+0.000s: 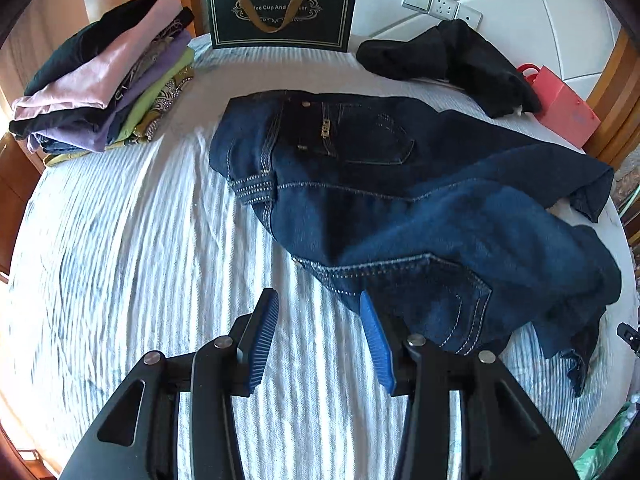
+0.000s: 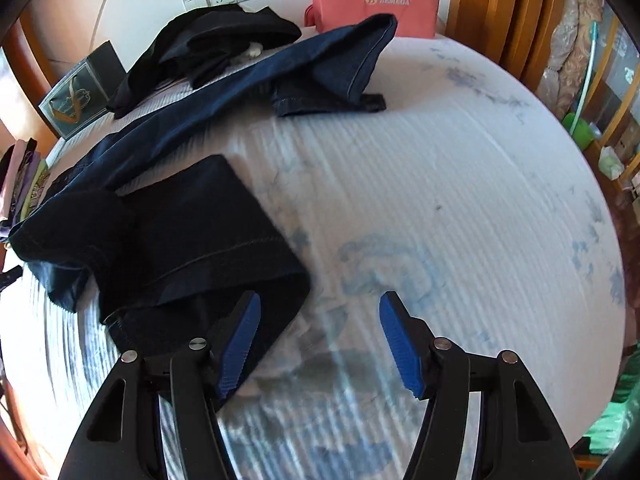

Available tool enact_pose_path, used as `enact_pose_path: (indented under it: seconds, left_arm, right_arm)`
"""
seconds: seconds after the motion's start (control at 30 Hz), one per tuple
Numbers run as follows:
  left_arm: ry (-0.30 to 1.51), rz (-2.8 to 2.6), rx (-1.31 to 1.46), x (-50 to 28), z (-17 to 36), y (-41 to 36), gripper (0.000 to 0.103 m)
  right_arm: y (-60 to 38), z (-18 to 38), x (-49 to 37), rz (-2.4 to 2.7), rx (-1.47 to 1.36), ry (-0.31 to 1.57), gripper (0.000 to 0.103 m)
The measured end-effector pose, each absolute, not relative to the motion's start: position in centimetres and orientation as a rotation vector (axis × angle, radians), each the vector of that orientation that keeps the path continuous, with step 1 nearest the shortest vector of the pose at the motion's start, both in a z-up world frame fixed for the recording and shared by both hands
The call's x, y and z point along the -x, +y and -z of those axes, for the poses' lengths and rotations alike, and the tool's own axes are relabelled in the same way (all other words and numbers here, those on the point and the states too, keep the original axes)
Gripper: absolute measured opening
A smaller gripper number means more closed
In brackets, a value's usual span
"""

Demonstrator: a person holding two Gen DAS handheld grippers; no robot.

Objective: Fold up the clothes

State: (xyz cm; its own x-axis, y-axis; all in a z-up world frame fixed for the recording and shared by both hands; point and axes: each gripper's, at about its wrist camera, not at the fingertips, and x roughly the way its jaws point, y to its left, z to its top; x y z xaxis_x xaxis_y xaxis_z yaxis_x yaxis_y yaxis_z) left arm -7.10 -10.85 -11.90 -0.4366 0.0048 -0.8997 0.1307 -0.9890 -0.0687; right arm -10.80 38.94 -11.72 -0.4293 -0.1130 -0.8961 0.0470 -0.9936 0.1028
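Dark blue jeans [image 1: 360,184] lie crumpled on the bed, waistband toward the headboard and a back pocket nearest me. My left gripper [image 1: 320,312] hovers open just left of that pocket; only bare sheet lies between its blue pads [image 1: 264,336]. In the right wrist view the jeans' legs [image 2: 192,236] stretch across the sheet, one hem [image 2: 360,56] lifted in a fold. My right gripper [image 2: 320,312] stands open over the sheet at the edge of the near leg, its left finger [image 2: 240,340] over the denim, nothing pinched.
A stack of folded clothes [image 1: 108,84] sits at the far left of the bed. A dark paper bag [image 1: 280,8] and a pink bag [image 1: 564,108] stand by the headboard, with a black garment [image 1: 448,64] between them. Wooden bed frame [image 2: 500,12] lines the right.
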Motion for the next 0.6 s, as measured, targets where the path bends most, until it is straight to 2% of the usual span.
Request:
enact_pose_path:
  seconds: [0.13,0.27,0.43,0.5,0.53,0.6]
  left_arm:
    - [0.191,2.59,-1.691,7.0,13.8,-10.2,0.043]
    - [0.163,2.583,-1.686,7.7,14.8,-9.1,0.043]
    - [0.227,2.575,-1.66,8.5,15.2,-8.7,0.041]
    - [0.26,2.579,-1.658,8.7,15.1,-8.4,0.015]
    - [0.266,2.581,-1.657,8.7,15.0,-8.2,0.015]
    - [0.243,2.578,-1.639,8.8,14.8,-7.7,0.013]
  right_arm:
    - [37.5,13.0,9.7,2.543,-1.657,-0.121,0.069]
    - [37.1,13.6,9.7,2.599,-1.683,-0.031,0.069]
    - [37.9,14.5,11.2,2.587,-1.684,-0.123,0.069]
    - [37.9,15.0,11.8,2.566,-1.689,-0.177,0.069]
    - [37.7,15.3,11.9,2.553,-1.694,-0.207,0.064]
    - [37.1,15.5,12.2,2.54,-1.692,-0.224,0.047]
